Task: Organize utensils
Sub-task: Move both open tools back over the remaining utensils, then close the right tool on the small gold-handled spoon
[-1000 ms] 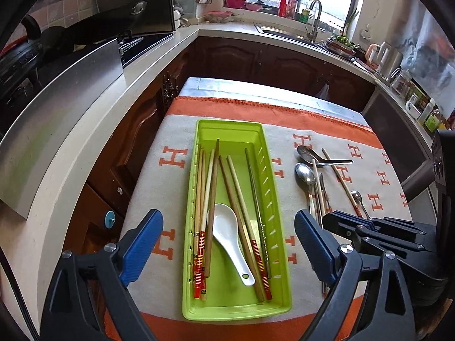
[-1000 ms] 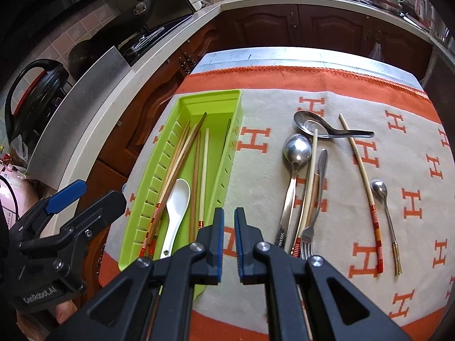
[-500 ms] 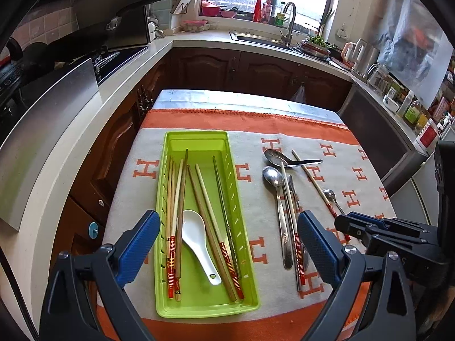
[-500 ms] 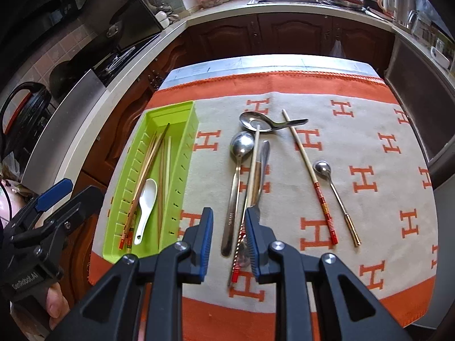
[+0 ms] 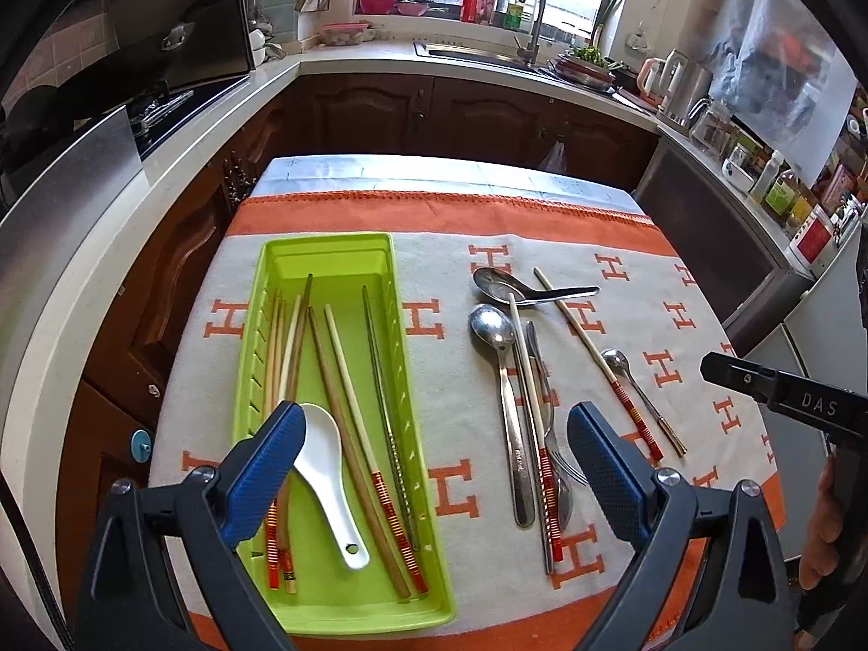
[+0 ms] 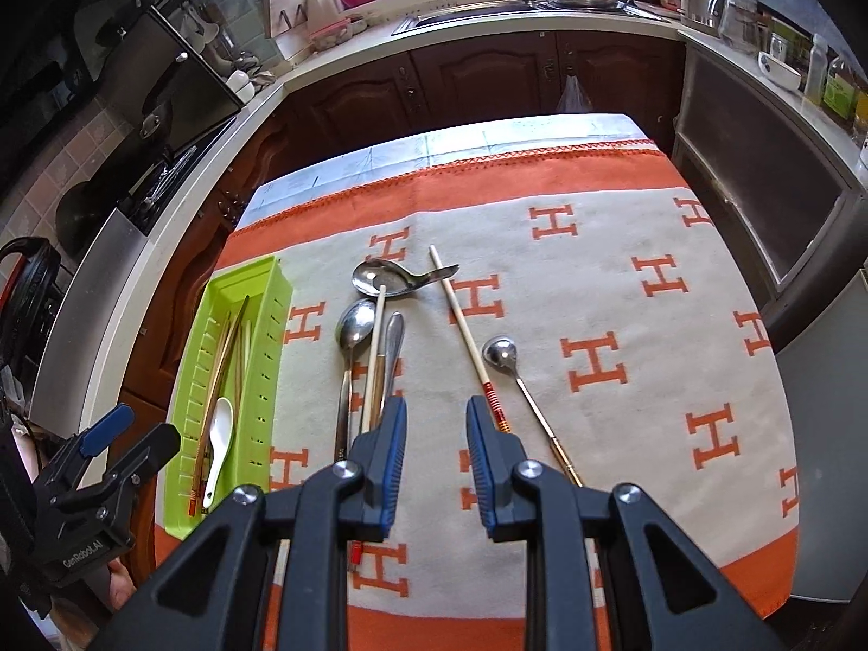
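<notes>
Now left tongs (image 5: 434,466) spread wide above green tray (image 5: 331,249), right tongs (image 6: 436,455) parted.

Right gripper (image 6: 436,453): blue-padded jaws parted from nearly closed to a clear gap; shifted rightward from over the long green plastic tray (image 6: 274,293) to above the loose red-banded wooden chopstick (image 6: 466,333) on the cloth
</notes>
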The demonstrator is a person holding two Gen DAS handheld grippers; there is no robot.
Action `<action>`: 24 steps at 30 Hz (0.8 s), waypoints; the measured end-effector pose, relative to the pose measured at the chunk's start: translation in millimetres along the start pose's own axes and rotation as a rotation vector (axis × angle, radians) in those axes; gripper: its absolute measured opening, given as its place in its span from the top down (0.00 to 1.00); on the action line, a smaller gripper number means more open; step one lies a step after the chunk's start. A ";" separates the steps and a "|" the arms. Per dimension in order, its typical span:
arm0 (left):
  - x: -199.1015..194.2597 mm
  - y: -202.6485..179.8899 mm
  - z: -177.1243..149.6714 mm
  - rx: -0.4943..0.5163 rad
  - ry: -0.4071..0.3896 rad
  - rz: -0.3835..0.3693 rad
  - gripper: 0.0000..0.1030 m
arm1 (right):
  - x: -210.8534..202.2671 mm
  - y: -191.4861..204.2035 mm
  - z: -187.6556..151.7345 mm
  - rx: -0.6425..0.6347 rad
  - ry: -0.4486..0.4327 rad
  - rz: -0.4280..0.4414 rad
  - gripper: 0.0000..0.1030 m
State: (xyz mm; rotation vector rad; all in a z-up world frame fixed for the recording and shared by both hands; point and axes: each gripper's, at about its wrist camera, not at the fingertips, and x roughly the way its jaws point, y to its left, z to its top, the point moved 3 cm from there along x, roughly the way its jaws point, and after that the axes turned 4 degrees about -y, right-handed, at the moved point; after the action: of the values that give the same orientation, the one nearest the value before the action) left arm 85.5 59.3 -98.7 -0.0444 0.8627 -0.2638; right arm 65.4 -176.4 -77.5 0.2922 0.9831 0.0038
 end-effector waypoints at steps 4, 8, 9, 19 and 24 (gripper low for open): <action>17.7 -16.7 1.1 -0.006 0.011 -0.027 0.07 | 9.2 -21.2 1.5 0.020 0.008 0.004 0.78; 43.2 -43.2 3.0 0.013 0.067 -0.056 0.07 | 29.1 -38.5 -3.2 0.002 0.030 0.004 0.78; 49.5 -50.7 3.6 0.022 0.076 -0.054 0.07 | 35.1 -41.7 -4.8 -0.009 0.035 0.006 0.78; 89.1 -65.1 -1.0 -0.020 0.157 -0.006 0.09 | 98.3 -46.9 -6.5 -0.237 0.073 -0.024 0.78; 89.6 -48.4 -4.4 -0.077 0.160 0.011 0.08 | 107.8 -32.9 -10.8 -0.367 0.088 -0.039 0.78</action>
State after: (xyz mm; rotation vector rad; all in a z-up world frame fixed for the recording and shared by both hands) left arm 127.5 -9.3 -161.3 -0.0910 1.0323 -0.2262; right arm 112.4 -190.9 -179.4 -0.0645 1.0539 0.1608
